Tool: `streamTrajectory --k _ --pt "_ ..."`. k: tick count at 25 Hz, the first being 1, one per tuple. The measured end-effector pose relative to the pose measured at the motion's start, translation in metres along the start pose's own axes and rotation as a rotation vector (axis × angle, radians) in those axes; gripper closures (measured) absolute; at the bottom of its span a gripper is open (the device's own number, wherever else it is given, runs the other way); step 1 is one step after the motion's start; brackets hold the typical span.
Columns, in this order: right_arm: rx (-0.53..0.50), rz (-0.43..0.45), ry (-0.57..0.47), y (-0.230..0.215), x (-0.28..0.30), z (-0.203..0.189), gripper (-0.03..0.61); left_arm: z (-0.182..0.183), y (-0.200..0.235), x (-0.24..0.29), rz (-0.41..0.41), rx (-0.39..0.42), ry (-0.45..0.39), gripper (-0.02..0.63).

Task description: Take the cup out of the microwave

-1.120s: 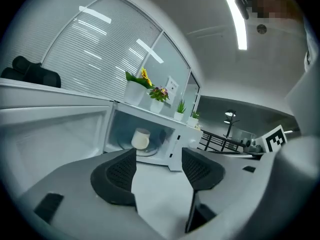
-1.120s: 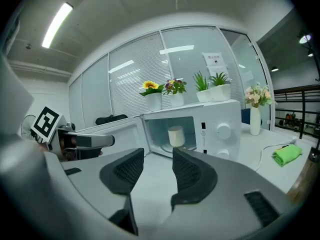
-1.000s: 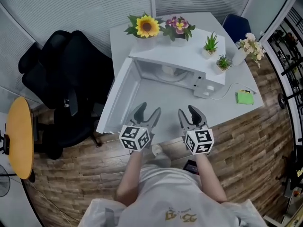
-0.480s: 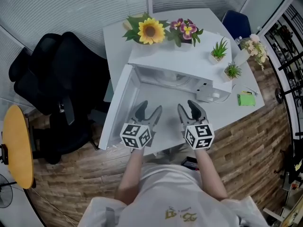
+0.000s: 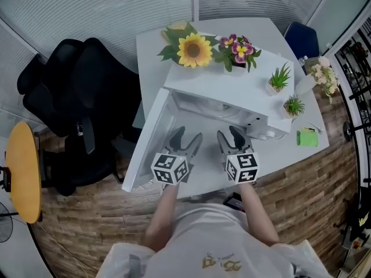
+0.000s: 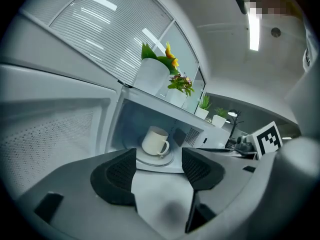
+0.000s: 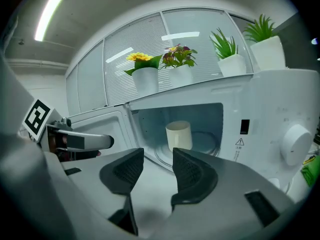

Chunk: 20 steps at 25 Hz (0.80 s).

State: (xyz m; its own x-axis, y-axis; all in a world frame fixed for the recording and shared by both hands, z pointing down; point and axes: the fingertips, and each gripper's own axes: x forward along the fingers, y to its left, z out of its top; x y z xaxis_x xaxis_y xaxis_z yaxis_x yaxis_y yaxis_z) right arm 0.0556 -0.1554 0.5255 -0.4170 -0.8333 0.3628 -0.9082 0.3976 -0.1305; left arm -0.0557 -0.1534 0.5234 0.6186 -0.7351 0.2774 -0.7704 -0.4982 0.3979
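A white microwave (image 5: pixel 229 91) stands on the white table (image 5: pixel 148 45) with its door (image 5: pixel 145 141) swung wide to the left. Inside, a cream cup (image 6: pixel 155 140) (image 7: pixel 179 134) sits upright on the glass turntable (image 7: pixel 200 146); its handle faces right in the left gripper view. My left gripper (image 5: pixel 184 141) (image 6: pixel 157 171) and right gripper (image 5: pixel 230 138) (image 7: pixel 157 169) hover side by side just short of the cavity. Both are open and empty, with the cup still well beyond their fingertips.
Potted flowers (image 5: pixel 194 50) and small green plants (image 5: pixel 279 77) stand on top of the microwave. A black office chair (image 5: pixel 69 97) sits left of the table, a green pad (image 5: pixel 308 138) lies at the table's right, and a round yellow stool (image 5: pixel 23 169) is at far left.
Both grippers have moved forward toward the open microwave, side by side. Their jaws stay open.
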Motion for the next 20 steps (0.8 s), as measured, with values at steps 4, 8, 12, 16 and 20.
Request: streamTrajectory --k 4,8,12,16,20 --pt "-0.005 0.007 0.014 -0.007 0.013 -0.001 0.383 0.000 0.010 0.012 0.021 -0.011 0.009 0.328" --pt "0.001 0.017 0.028 -0.015 0.026 -0.004 0.385 -0.001 0.020 0.020 0.046 -0.030 0.010 0.330" --pt "0.003 0.024 0.037 -0.022 0.040 -0.005 0.385 -0.005 0.027 0.031 0.060 -0.036 0.026 0.330" --pt "0.004 0.031 0.043 -0.027 0.054 -0.005 0.385 -0.011 0.033 0.040 0.074 -0.043 0.043 0.330" --pt "0.016 0.037 0.048 -0.031 0.067 -0.008 0.385 -0.016 0.038 0.047 0.084 -0.045 0.059 0.331"
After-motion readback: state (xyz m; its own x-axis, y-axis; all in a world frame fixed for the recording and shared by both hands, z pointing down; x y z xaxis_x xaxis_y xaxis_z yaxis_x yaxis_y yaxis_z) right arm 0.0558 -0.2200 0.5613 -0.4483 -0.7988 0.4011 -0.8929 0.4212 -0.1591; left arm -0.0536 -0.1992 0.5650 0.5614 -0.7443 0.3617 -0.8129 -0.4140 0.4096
